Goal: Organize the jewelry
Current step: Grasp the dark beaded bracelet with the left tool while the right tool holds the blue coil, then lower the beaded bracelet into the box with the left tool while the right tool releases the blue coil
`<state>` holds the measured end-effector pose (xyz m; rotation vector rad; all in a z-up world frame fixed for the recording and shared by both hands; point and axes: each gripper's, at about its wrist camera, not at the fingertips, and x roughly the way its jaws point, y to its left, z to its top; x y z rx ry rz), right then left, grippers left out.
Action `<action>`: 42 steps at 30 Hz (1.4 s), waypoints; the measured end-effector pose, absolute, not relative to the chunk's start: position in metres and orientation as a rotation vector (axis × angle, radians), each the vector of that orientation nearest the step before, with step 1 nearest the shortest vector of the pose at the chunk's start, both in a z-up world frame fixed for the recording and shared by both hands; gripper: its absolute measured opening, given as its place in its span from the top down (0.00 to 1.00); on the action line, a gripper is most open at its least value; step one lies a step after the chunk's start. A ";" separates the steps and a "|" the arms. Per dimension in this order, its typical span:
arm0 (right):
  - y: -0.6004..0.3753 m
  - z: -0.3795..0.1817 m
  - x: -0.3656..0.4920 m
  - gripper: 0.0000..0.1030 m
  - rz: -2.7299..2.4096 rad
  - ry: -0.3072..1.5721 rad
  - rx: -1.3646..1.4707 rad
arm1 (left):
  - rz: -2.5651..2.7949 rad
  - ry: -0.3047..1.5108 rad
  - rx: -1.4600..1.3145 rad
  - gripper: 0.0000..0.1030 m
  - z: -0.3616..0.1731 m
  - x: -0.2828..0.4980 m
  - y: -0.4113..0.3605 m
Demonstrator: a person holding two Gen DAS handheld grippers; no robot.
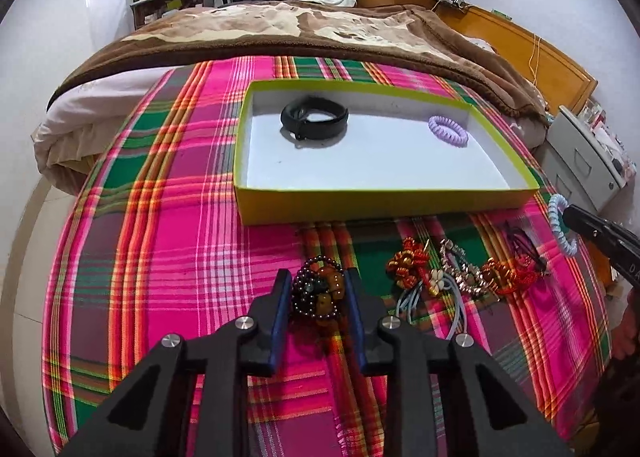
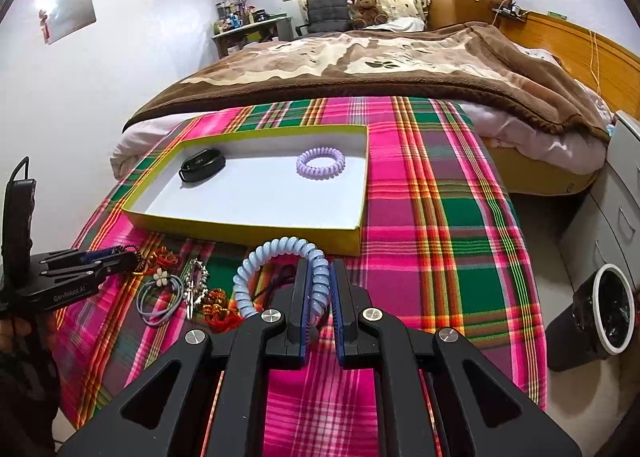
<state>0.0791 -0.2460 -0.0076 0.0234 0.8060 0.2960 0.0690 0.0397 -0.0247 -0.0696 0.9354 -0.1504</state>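
Left wrist view. Your left gripper [image 1: 318, 289] stands with its blue-padded fingers [image 1: 280, 309] partly apart, flanking a cluster of dark beaded bracelets [image 1: 316, 293] with amber beads on the plaid cloth [image 1: 180, 249]; whether the pads touch the beads cannot be told. Beyond lies the yellow-green tray [image 1: 360, 203], holding a black fitness band [image 1: 314, 119] at its far left and a lilac spiral hair tie [image 1: 448, 131] at its far right. To the right of the beads lies a heap of red-gold ornaments [image 1: 412, 263], chain bracelets [image 1: 460, 269] and grey elastic loops [image 1: 452, 301]. At the right edge, your right gripper carries a pale blue coil [image 1: 560, 231].

Right wrist view. Your right gripper [image 2: 319, 285] is narrowed, its fingers clamped on a pale blue spiral hair tie [image 2: 272, 265], which arches up to the left above the cloth, near the tray's front wall [image 2: 256, 231]. Your left gripper [image 2: 100, 263] shows at the left edge, over the heap.
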 end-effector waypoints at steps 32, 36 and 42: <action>-0.189 0.013 0.187 0.91 0.333 0.812 -0.043 | -0.187 0.808 -0.101 0.74 0.019 0.120 0.028; -0.177 0.002 0.210 0.91 0.353 0.859 -0.053 | -0.179 0.832 -0.102 0.74 0.010 0.133 0.026; -0.162 -0.012 0.230 0.91 0.357 0.907 -0.066 | -0.168 0.862 -0.096 0.74 -0.003 0.146 0.026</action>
